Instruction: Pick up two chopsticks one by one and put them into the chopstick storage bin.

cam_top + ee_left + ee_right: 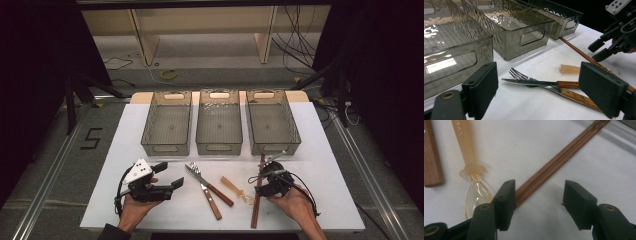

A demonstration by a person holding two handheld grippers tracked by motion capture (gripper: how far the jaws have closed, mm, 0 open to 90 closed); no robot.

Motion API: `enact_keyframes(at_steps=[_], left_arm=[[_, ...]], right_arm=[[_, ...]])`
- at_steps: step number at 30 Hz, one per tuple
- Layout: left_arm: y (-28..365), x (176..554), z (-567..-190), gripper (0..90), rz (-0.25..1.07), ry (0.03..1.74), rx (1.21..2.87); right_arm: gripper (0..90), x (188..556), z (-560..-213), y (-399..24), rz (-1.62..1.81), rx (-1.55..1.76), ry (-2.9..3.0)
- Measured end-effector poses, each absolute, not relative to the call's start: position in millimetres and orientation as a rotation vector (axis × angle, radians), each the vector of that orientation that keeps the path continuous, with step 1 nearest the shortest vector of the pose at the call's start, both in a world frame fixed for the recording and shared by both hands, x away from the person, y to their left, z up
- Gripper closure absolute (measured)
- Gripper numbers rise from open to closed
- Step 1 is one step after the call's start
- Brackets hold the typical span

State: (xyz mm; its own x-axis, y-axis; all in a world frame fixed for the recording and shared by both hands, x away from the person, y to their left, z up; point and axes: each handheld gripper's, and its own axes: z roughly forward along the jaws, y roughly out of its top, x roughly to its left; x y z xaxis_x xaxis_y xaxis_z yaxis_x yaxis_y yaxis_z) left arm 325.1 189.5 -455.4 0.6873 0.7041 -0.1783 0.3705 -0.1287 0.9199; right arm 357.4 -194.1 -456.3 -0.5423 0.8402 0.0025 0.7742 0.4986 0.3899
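Two to lift as one: slim brown wooden chopsticks [255,210], lying side by side and touching on the white worktop [325,150], running from the front edge up towards the rightmost of three smoked translucent plastic bins [219,148]. Just left of them, a clear amber plastic spoon [232,186]; further left, crossed over each other, a steel fork with a wooden handle [579,98] and a steel knife with a wooden handle [566,83]. Over the chopsticks, near their middle, the right gripper [261,184], pointing down, jaws partly open with nothing clamped; seen from the right gripper view, one pad sits right over the sticks [564,155] while the other stands clear on bare worktop, so not yet centred. Needs a small sideways shift to bring both sticks inside the gap. To the left of the cutlery, the left gripper [169,175], held level, jaws wide and empty. Likely handling: light and stiff, no real risk of breaking, but thin, smooth and apt to roll apart or scissor when pinched. Best taken across both at once, close to mid-length for balance, pads squarely on the two outer flanks and low to the worktop. Worth minding the spoon bowl close beside the near pad, and any tipping if gripped too far towards one end.
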Motion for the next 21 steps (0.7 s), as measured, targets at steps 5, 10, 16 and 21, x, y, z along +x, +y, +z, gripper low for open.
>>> enact_keyframes(at_steps=[5, 10, 16, 21], left_arm=[[188.9, 325.2, -455.6, 15.6, 0.359, 0.863, 1.742], [189.2, 325.3, -455.6, 15.6, 0.357, 0.864, 1.743], [189.0, 325.5, -455.8, 15.6, 0.36, 0.86, 1.749], [188.8, 325.7, -456.0, 15.6, 0.356, 0.863, 1.747]], right_arm=[[48.5, 357.9, -457.8, -193.7, 0.517, 1.411, 2.561], [51.0, 358.7, -458.2, -193.6, 0.519, 1.402, 2.575], [55.7, 358.6, -461.3, -190.4, 0.47, 1.399, 2.599], [60.2, 358.3, -460.5, -188.8, 0.427, 1.366, 2.615]])
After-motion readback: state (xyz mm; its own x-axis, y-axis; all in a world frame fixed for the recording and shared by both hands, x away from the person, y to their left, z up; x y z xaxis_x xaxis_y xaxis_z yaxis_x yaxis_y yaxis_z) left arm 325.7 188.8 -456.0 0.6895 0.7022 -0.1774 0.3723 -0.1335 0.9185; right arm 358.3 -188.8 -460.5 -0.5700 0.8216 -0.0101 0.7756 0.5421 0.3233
